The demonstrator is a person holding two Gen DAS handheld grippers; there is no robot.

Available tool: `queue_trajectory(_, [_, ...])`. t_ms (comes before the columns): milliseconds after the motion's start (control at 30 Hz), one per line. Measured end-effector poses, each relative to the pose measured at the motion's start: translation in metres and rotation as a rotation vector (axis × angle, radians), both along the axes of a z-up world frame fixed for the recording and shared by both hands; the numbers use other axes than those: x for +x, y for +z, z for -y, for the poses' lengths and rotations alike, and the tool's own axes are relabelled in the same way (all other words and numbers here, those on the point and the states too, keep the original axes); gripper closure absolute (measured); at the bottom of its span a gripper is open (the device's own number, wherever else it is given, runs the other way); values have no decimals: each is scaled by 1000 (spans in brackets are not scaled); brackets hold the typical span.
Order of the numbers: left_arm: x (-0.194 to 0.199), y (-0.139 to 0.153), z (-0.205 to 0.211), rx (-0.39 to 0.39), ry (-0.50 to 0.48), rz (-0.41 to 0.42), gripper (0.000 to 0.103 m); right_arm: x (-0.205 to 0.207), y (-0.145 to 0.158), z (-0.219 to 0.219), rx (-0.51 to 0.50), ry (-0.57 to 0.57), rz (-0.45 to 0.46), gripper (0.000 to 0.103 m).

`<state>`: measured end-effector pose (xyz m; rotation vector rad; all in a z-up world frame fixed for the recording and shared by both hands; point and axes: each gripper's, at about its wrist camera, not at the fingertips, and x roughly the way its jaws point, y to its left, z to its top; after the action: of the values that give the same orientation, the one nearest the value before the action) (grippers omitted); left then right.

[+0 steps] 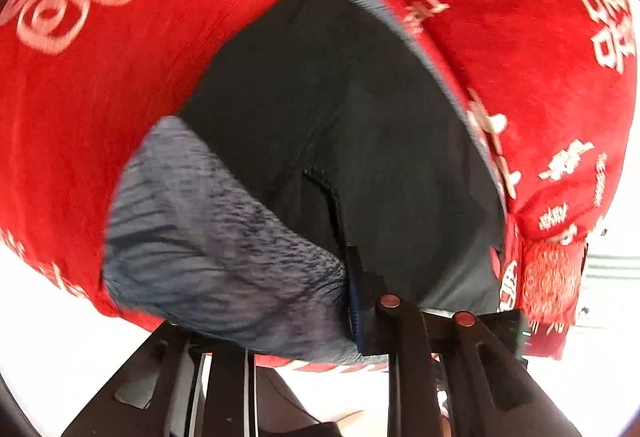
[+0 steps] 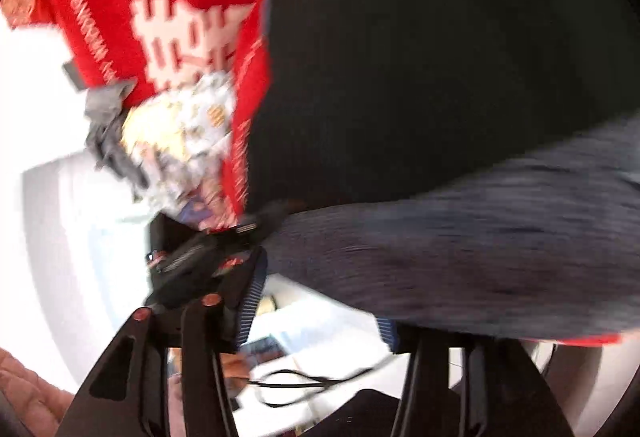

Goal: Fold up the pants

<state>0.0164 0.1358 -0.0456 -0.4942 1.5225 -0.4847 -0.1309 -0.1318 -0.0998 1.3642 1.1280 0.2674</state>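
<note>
Our left hand-held gripper is clamped on a bunched fold of the grey ribbed waistband. The cloth fills the space between its fingers and hides the left one. Our right hand-held gripper has its jaws apart. The waistband drapes over its right finger, but we see bare gap between the striped pads, so we judge nothing is pinched there. Beyond the fingers the dark pants lie spread over a red cloth printed with white characters, the near edge raised off it at our left grip. In the right view, a heap of patterned clothes sits well off to the side. We judge the pants light, limp and a little stretchy: they will sag and swing between two grips, and the ribbed band will bunch rather than slip. The thick waistband corners look the best hold, one in each gripper, kept taut so the legs fall straight.
</note>
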Motion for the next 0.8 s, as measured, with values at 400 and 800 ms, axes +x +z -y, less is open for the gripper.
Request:
queue_trajectory(400, [1,-6,5,145,-120,-6,80,-99,-15,81,41,-510,-185,97])
queue_trajectory(800, [72,80,61,156,9,174,81,47,117,149,-293,-110,45,96])
